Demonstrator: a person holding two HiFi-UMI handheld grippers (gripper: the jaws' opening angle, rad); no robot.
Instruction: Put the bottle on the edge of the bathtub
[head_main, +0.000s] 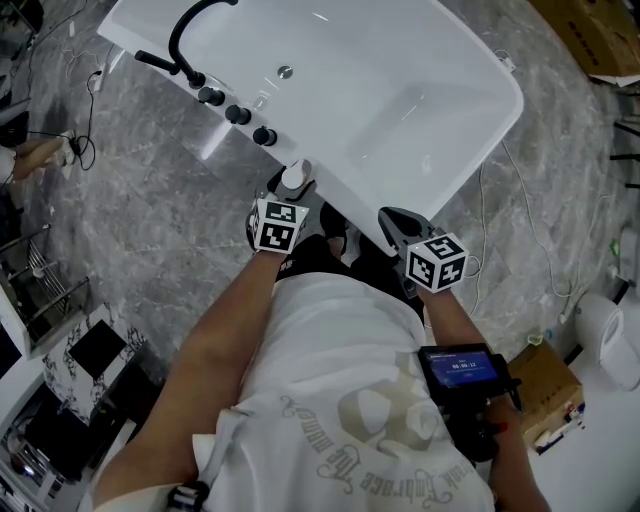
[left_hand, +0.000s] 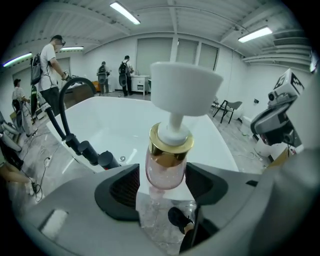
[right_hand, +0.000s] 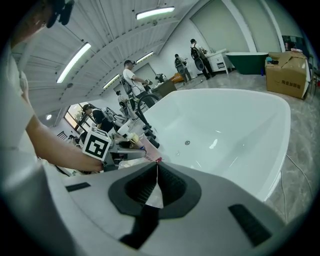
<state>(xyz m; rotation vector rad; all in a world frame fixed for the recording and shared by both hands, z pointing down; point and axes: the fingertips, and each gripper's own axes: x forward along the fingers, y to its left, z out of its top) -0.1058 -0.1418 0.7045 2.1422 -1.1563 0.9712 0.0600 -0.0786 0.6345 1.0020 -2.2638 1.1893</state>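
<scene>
At the near rim of the bathtub (head_main: 350, 205), head view: the bottle (head_main: 295, 178) stands at about 7 o'clock of the tub. The row of black tap knobs (head_main: 238, 114) lies at its 11 o'clock. The left claw (head_main: 290, 196) sits around the bottle. The right claw (head_main: 395, 218) hangs at the bottle's 4 o'clock, apart from it, just off the rim.

Left gripper view: the left claw (left_hand: 162, 186) is spread wide, with the bottle (left_hand: 167, 160) upright between its pads. A strip of white shows between the bottle and the pad at its 9 o'clock. The pad at its 3 o'clock is very near, and contact cannot be ruled out. No squeeze is evident, so the bottle is judged released. Its foot appears to rest on the outer margin of the rim (left_hand: 220, 145), with marble floor (left_hand: 155, 225) and a shoe (left_hand: 180, 220) directly below at 6 o'clock.

Right gripper view: the right claw (right_hand: 156, 172) is closed on itself, with nothing between the pads. The tub (right_hand: 280, 130) is ahead of it.

Findings on risk:
- The bottle is tall and top-heavy under its broad pump head, and it stands close to the rim's outer edge.
- If the left claw is drawn back askew, the pad at 3 o'clock could drag the bottle, or the claw body could catch the pump head.
- In either case the bottle would likely tip toward 6 o'clock and fall to the floor.
- A glossy, curved rim would add to the chance of sliding.
</scene>
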